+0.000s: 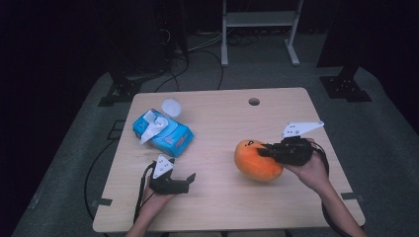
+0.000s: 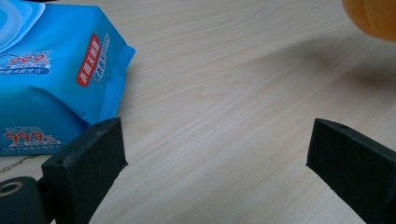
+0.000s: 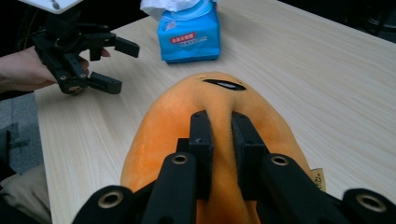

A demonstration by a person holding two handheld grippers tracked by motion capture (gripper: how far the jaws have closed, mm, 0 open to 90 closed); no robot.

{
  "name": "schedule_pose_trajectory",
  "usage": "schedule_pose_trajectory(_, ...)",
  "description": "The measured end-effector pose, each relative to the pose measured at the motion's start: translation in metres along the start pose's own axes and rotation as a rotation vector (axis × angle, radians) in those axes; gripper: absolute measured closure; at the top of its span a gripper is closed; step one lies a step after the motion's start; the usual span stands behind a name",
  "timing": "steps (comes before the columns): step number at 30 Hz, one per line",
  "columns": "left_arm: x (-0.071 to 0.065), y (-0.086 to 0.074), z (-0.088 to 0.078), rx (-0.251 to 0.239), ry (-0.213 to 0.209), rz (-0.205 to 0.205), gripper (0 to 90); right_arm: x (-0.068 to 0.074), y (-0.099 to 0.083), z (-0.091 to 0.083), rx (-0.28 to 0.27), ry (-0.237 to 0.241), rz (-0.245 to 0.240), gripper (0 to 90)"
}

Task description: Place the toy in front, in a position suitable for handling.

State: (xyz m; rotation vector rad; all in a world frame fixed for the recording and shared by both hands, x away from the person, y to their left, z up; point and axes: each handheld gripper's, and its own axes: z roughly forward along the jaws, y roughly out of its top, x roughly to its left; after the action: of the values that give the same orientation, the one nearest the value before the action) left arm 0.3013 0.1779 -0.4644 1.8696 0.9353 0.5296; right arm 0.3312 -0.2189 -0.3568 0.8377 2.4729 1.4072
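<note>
Here, near the counter's [image 1: 217,197] front edge, the left gripper [image 1: 184,181] is idling, jaws apart. The right gripper [image 1: 264,150] is pinching the orange plush [image 1: 254,165] toward the right edge, lifting fabric. A wipes pack [image 1: 168,133] is lying farther, back-left.

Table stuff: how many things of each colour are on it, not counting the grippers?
Orange: 1, the plush toy, pinched by the right gripper.
Blue: 1, the wipes pack.
White: 1, the small round lid beside the pack.
Total: 3.
</note>
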Motion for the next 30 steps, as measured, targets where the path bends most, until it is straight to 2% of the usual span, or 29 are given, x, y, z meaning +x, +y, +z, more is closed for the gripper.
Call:
schedule_pose_trajectory(13,0.009,0.0,-0.004,-0.011,0.025,-0.017,3.5,0.01,0.001,0.033,0.021,0.065,-0.012,80.1)
schedule_pose_trajectory(26,0.013,0.0,-0.005,-0.013,0.032,-0.021,3.5,0.02,-0.001,0.059,0.049,0.08,-0.032,79.3)
schedule_pose_trajectory(30,0.015,0.0,-0.005,-0.014,0.031,-0.023,3.5,0.023,-0.002,0.07,0.06,0.1,-0.043,79.1)
